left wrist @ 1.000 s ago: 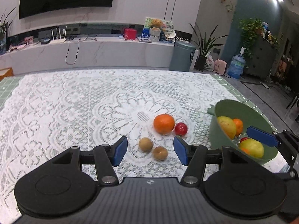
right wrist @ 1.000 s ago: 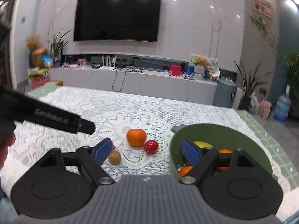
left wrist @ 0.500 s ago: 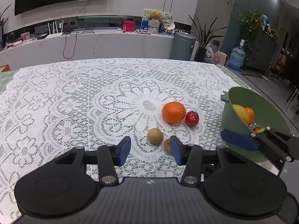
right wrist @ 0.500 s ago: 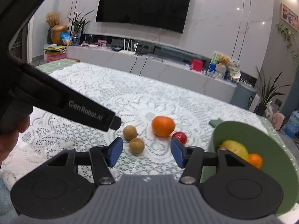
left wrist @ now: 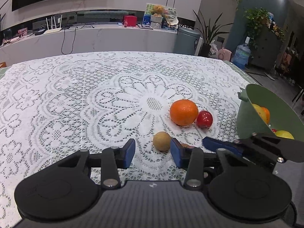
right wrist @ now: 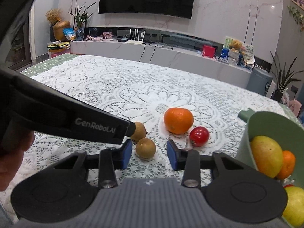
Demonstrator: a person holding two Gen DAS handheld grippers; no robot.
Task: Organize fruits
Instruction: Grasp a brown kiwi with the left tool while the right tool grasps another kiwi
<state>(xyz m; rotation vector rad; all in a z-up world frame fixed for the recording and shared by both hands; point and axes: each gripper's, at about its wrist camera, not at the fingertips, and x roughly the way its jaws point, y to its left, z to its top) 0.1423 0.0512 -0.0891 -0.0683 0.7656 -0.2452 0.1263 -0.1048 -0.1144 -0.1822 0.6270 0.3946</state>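
Flanking brown fruit [right wrist: 146, 148], untouched: narrowing right gripper [right wrist: 149, 154].

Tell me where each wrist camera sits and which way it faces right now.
Left wrist: behind the left gripper, facing down across the lace tablecloth at a brown fruit; the right gripper enters from the right.
Right wrist: behind the right gripper, facing the nearer brown fruit; the left gripper's arm and a hand show at left.
Shared: orange, red fruit, green bowl.
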